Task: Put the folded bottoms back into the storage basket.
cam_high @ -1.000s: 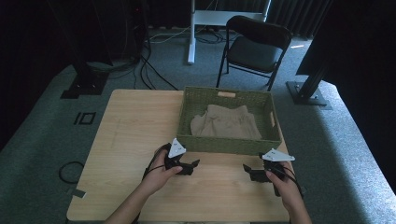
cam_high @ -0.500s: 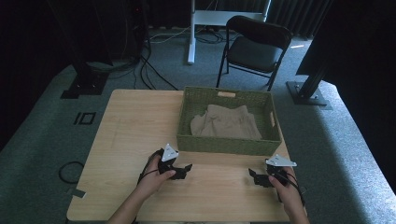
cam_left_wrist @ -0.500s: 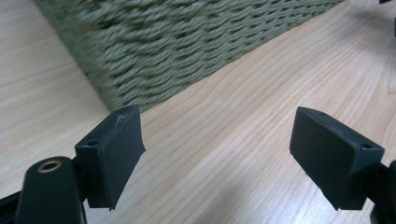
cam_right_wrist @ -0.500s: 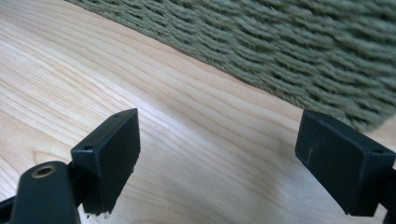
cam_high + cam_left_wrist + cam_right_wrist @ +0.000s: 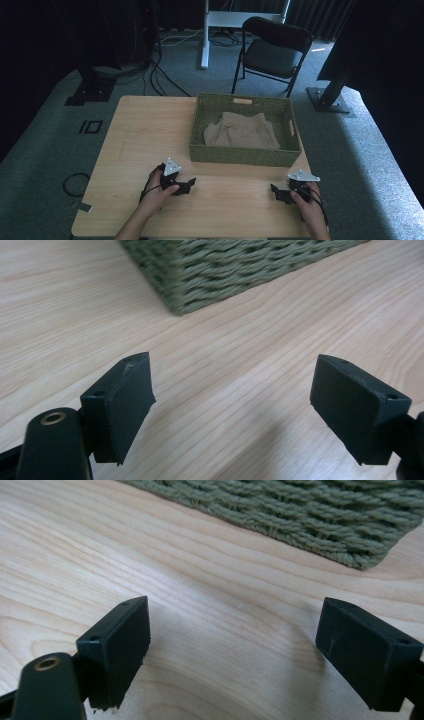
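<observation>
Jaws of left gripper (image 5: 188,185) and right gripper (image 5: 276,193) wide apart, empty, near crosswise basket (image 5: 244,155).

A lab or recording studio: black curtains (image 5: 60,45) hang around, cables (image 5: 160,75) trail over grey carpet (image 5: 45,150), black rig stands (image 5: 90,92) flank the wooden bench (image 5: 145,130), and a folding chair (image 5: 270,52) waits beyond its far edge.

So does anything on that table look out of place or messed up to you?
Nothing much. The beige cloth lies crumpled in the green woven basket rather than folded. The basket sits square on the wooden table. The left tongs and right tongs are open and empty, low over bare wood. No spills or damage visible.
</observation>
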Motion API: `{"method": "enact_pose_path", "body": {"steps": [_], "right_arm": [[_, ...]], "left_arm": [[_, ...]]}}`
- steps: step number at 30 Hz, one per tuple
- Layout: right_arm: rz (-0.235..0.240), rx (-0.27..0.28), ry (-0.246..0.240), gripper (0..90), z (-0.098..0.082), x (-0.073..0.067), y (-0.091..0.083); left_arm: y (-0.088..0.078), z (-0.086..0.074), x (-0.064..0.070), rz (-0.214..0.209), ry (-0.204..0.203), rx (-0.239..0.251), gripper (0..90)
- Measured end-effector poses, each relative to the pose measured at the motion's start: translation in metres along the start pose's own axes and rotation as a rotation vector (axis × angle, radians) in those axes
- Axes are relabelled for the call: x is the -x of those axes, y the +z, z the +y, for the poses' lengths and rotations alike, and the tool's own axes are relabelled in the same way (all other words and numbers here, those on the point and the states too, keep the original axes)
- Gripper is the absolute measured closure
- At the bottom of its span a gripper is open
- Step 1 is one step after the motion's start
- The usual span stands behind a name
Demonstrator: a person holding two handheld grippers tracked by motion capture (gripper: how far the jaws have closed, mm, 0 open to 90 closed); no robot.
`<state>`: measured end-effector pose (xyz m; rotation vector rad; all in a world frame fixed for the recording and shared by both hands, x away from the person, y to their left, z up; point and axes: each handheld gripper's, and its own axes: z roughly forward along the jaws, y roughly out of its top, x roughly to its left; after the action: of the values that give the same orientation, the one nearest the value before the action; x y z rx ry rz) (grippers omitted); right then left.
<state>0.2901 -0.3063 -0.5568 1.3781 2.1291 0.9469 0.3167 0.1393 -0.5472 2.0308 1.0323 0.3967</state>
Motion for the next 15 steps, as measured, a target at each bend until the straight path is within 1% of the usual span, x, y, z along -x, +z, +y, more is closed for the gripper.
{"method": "enact_pose_path", "body": {"steps": [2,4,5,7,10,11,12,13,15], "right_arm": [[-0.007,-0.008,-0.001,13.9,-0.001,0.000,0.001],[-0.004,-0.008,-0.003,13.9,0.000,0.000,0.001],[0.001,-0.009,-0.003,13.8,0.000,0.000,0.001],[0.002,-0.010,-0.002,13.7,0.000,0.000,0.002],[-0.002,-0.012,0.003,13.2,0.000,-0.001,0.002],[-0.002,-0.012,0.003,13.2,0.000,-0.001,0.002],[-0.007,-0.013,0.008,12.8,0.001,-0.002,0.003],[-0.008,-0.013,0.008,12.7,0.001,-0.002,0.003],[-0.010,-0.014,0.010,12.5,0.001,-0.002,0.003]], "left_arm": [[0.000,-0.002,-0.002,0.008,-0.004,-0.010,18.5],[-0.001,-0.005,-0.004,0.020,-0.014,-0.013,18.4],[-0.002,-0.005,-0.004,0.020,-0.021,-0.017,18.5],[-0.003,-0.006,-0.006,0.024,-0.018,-0.016,18.5],[-0.003,-0.007,-0.008,0.039,-0.035,-0.039,18.5],[-0.003,-0.007,-0.008,0.039,-0.035,-0.039,18.5],[-0.004,-0.008,-0.009,0.046,-0.051,-0.054,18.5],[-0.005,-0.009,-0.010,0.063,-0.065,-0.056,18.5],[-0.006,-0.010,-0.012,0.082,-0.078,-0.054,18.5]]}}
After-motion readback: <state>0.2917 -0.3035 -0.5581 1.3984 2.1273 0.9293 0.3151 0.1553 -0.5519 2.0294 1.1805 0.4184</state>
